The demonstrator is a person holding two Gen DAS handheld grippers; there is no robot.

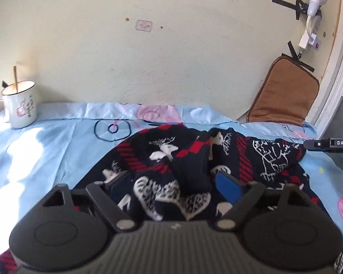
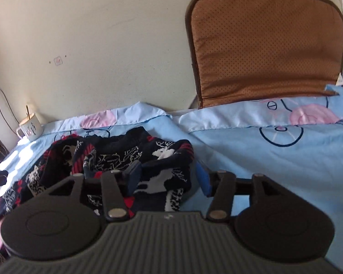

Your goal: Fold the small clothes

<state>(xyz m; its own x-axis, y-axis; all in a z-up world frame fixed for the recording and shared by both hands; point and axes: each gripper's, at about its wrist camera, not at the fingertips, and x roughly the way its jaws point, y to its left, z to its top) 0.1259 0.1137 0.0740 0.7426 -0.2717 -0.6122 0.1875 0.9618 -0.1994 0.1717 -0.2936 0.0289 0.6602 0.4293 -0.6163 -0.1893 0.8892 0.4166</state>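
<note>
Garment: a dark knitted sweater [image 1: 183, 159] with white reindeer and red bands lies crumpled on the blue cartoon bedsheet [image 1: 45, 148], near the wall.
Left tongs [image 1: 171, 182]: spread wide, blue pads either side of a raised bunch of knit; the pads do not look pressed in, so nothing is gripped.
Right tongs [image 2: 169, 178]: also wide apart, straddling the sweater's right-hand edge [image 2: 167, 159], with no firm hold visible.
Step in hand: probably the start of a fold, both tools set on opposite parts of the heap, ready to pinch.
Next move: likely closing on the cloth, then lifting and pulling apart to flatten it; thick knit may slip or bunch.
Surroundings: white enamel mug [image 1: 19, 105] with a stick stands at the far left; a brown cushion [image 2: 267, 45] leans against the wall.
Writing: "DAS" reads on the black tool at the left view's right edge [image 1: 331, 145]; the mug's print is too small to read.
</note>
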